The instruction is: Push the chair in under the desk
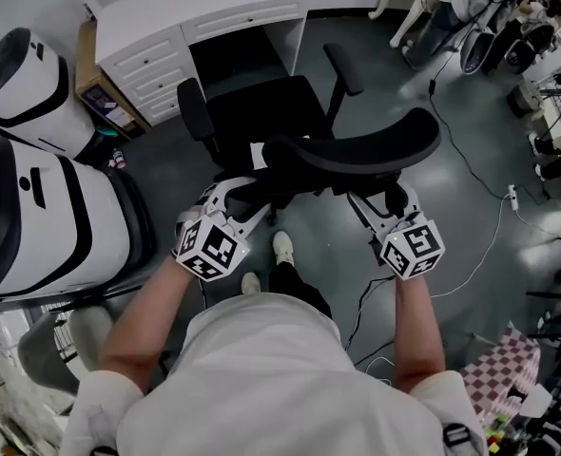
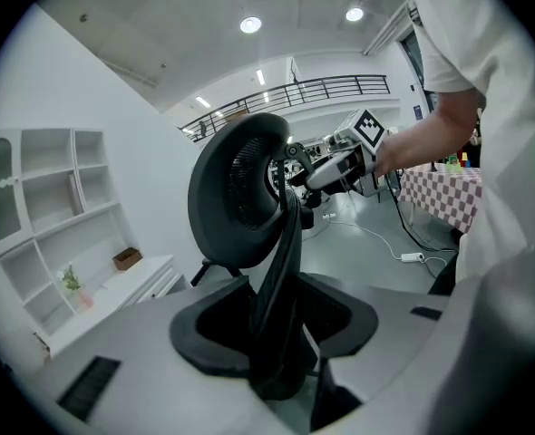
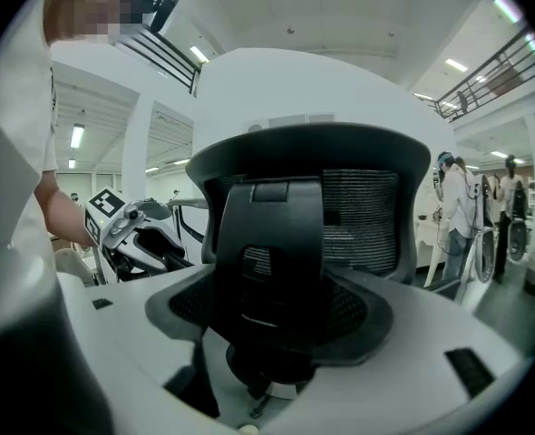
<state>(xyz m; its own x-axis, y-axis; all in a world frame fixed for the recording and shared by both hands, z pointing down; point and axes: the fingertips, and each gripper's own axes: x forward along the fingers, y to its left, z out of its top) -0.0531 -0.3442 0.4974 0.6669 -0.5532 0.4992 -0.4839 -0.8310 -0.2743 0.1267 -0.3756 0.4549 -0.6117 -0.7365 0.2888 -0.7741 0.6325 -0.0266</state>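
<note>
A grey floor (image 1: 452, 188) fills the head view, seen from steeply above. At the top stands a white desk (image 1: 214, 3), with drawers on its left side and a dark knee space in its middle.

A black office chair (image 1: 261, 112) faces that knee space. The front edge of its seat sits at the mouth of the opening. Most of the seat, both armrests and the curved backrest (image 1: 376, 145) are still out in front of the desk.

A person in a white shirt stands directly behind the chair, both arms reaching forward.

The left hand-held gripper (image 1: 235, 200) meets the left end of the backrest. Its own view shows the jaws standing apart, with the thin edge of the backrest running down between the two black pads and no clear clamp on it.

The right hand-held gripper (image 1: 380, 202) meets the backrest towards its right end. Its view shows the jaws spread wide, straddling the black support piece on the back of the chair.

One white shoe (image 1: 282, 247) shows on the floor between the two grippers.
</note>
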